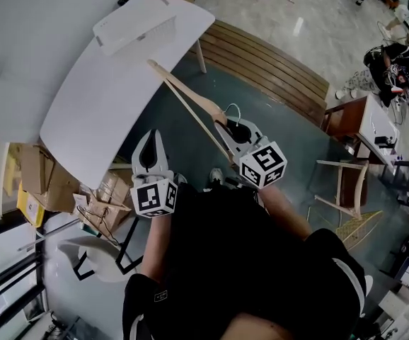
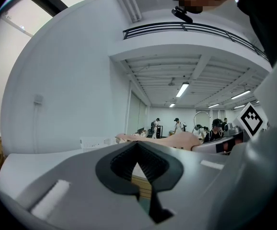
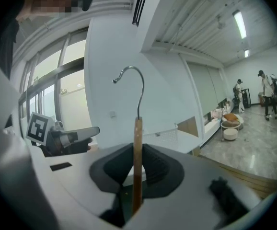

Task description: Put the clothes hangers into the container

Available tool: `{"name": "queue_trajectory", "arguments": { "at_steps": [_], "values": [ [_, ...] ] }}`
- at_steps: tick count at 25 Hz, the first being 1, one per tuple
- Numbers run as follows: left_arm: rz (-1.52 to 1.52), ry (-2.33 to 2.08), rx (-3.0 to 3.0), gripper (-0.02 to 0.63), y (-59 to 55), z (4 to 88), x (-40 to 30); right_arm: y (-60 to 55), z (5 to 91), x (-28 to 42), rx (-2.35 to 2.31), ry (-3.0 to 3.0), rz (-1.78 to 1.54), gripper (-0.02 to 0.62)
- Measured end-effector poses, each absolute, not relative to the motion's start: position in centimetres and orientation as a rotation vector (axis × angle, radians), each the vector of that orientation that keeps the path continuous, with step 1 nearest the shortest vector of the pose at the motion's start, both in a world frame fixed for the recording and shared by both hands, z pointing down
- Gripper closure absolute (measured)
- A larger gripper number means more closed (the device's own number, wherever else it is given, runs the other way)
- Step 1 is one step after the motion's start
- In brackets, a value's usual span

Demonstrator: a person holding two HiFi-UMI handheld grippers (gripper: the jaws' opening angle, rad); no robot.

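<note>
A wooden clothes hanger [image 1: 190,108] with a metal hook [image 1: 231,109] hangs over the right edge of the white table [image 1: 98,112], and one of its arms reaches toward the white slotted container [image 1: 135,25] at the table's far end. My right gripper [image 1: 227,128] is shut on the hanger near its neck. In the right gripper view the wood [image 3: 137,147] stands upright between the pads and the hook [image 3: 132,75] curls above. My left gripper [image 1: 150,136] hovers at the table's near edge, its jaws meeting with nothing between them [image 2: 138,145].
A slatted wooden bench [image 1: 275,66] runs behind the table on the right. Cardboard boxes [image 1: 42,179] are stacked under the table's left side. A wooden chair [image 1: 346,183] stands at right, a white seat [image 1: 95,259] at lower left. People work at the far right.
</note>
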State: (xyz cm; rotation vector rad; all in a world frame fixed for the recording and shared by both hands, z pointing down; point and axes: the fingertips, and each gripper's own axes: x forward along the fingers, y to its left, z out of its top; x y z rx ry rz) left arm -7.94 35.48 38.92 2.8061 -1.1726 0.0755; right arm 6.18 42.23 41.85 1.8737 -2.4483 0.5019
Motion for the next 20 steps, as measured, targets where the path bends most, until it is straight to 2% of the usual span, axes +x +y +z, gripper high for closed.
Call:
{"name": "queue_trajectory", "arguments": {
  "at_steps": [9, 20],
  "values": [
    [0.130, -1.274, 2.766, 0.600, 34.7, 39.9, -7.9, 40.4, 42.5, 7.8, 1.810, -2.487, 0.503, 0.533],
    [0.073, -1.248, 2.753, 0.599, 27.6, 41.0, -6.2, 34.4, 42.9, 8.2, 1.778, -2.461, 0.468, 0.534]
  ]
}}
